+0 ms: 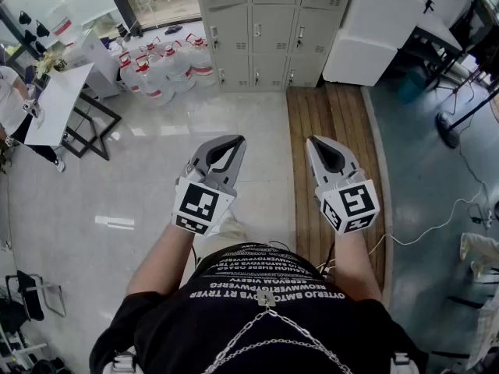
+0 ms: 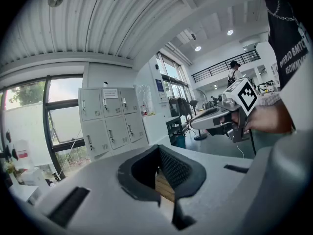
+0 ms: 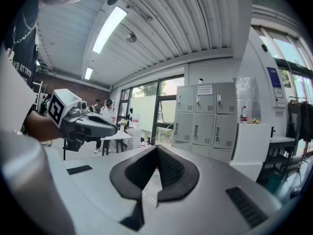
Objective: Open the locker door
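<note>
Head view: closed locker doors [image 1: 273, 28] ahead

The lockers [image 1: 269, 29] are cut off by the head view's upper edge; a door label [image 2: 110, 94], perhaps printed, is too small to read.

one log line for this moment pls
phase: pre-approach | left gripper: shut, empty | right gripper: shut, empty | locker: doors closed, untouched

Water jugs [image 1: 168, 68] cluster at upper left, near a white table [image 1: 58, 100]. A wooden floor strip [image 1: 331, 131] runs right of centre.
</note>
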Motion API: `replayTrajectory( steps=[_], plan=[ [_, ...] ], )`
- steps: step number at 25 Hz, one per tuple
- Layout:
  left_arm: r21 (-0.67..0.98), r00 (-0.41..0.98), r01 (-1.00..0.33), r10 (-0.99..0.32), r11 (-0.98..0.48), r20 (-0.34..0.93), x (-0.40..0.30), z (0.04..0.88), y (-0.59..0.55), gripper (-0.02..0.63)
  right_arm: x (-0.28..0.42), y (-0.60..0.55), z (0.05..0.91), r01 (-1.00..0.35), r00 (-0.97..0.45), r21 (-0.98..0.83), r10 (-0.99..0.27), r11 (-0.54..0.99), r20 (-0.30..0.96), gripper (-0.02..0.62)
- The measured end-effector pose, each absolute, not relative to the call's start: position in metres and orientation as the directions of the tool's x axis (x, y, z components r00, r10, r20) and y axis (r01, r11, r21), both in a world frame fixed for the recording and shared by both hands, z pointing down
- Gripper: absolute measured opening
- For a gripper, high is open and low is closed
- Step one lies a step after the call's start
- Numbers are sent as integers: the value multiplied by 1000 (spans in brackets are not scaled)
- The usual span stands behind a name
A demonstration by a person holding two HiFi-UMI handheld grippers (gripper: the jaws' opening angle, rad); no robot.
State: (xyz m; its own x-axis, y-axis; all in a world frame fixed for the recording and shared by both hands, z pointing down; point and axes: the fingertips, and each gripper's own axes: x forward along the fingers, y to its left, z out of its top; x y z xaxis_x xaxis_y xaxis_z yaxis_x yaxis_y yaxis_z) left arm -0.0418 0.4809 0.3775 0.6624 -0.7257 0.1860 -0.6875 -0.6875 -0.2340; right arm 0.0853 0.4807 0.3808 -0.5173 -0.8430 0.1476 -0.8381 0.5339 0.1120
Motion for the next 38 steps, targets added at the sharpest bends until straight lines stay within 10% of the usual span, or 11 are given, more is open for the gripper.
replayTrajectory(
  steps=[38],
  plan=[
    [-103, 776, -607, -616, -788, 135, -158, 403, 224, -2, -28, 262, 406, -907, -409, 0, -881, 421, 240, -3]
  ],
)
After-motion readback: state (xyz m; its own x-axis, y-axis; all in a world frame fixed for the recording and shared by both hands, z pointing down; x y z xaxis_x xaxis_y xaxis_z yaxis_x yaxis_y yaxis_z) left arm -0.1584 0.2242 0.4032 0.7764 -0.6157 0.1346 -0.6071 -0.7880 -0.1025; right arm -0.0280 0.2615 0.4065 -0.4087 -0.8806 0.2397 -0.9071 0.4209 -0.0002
